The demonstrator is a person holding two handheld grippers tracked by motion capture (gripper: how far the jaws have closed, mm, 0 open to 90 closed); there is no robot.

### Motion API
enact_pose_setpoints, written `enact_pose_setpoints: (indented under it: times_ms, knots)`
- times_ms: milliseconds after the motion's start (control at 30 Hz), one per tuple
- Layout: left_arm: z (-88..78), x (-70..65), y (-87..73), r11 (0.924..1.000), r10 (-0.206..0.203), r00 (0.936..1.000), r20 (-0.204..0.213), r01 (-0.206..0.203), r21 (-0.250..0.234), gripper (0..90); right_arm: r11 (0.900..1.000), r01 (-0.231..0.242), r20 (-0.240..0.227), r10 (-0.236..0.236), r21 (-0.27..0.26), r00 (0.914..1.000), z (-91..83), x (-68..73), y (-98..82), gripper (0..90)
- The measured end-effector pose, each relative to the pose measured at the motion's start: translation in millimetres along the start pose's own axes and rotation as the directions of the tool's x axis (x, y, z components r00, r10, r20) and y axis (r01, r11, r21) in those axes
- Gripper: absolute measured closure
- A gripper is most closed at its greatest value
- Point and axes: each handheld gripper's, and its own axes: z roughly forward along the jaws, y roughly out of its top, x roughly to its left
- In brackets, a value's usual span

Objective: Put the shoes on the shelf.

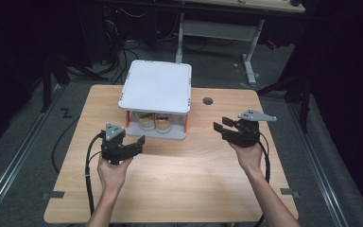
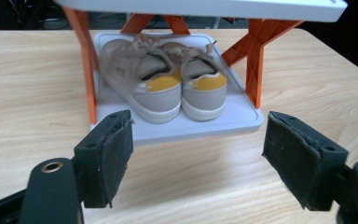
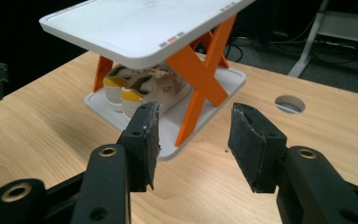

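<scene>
Two grippers hover over the near half of the table (image 1: 170,189), one on each side of the rack (image 1: 157,85), and neither touches anything. The left gripper (image 1: 139,142) sits just off the rack's near left corner, its jaws spread wide with nothing between them; in the left gripper view they frame the rack's open front. The right gripper (image 1: 222,126) is held well to the right of the rack, jaws apart and empty, pointing toward the rack's right side.

The rack stands at the middle of the table toward the far edge: a white top shelf (image 3: 140,28) carried on orange crossed legs (image 3: 200,79) over a white bottom shelf (image 2: 223,123). The shoes (image 2: 168,88), a grey pair with yellow heel patches, stand side by side on the bottom shelf under the top one, heels facing the rack's near edge. Right of the rack, a round hole (image 1: 208,100) is cut in the table top.
</scene>
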Motion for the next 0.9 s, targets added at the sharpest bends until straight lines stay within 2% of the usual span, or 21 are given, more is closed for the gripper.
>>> enact_pose_setpoints:
  times_ms: [200,400,467,767,900]
  knots:
    - [-7.3,5.0,-9.1,0.9999,-0.011,0.9997,-0.021,0.011,-0.002,20.4,0.999,-0.034,0.005,0.034,0.002,0.9994,-10.8,-7.9,-18.4,52.5]
    - [-11.0,4.5,-19.1,0.9997,-0.011,0.9995,-0.028,0.012,0.022,18.4,0.998,-0.066,0.019,0.066,0.006,0.9976,-25.7,-16.0,-36.1,52.5]
    - [-11.5,5.2,-22.6,0.9994,-0.011,0.9996,-0.025,0.012,0.033,17.3,0.996,-0.093,0.015,0.093,0.004,0.9955,-29.4,-18.9,-45.3,52.5]
    - [-7.9,7.5,-38.5,0.9979,-0.012,0.9998,-0.014,0.013,0.064,15.4,0.991,-0.132,0.041,0.131,0.028,0.9906,-30.2,-22.5,-76.9,52.5]
    - [-3.4,9.7,-46.2,0.9961,-0.015,0.9998,-0.014,0.017,0.087,15.3,0.991,-0.128,0.062,0.125,0.047,0.9902,-29.4,-25.9,-86.5,52.3]
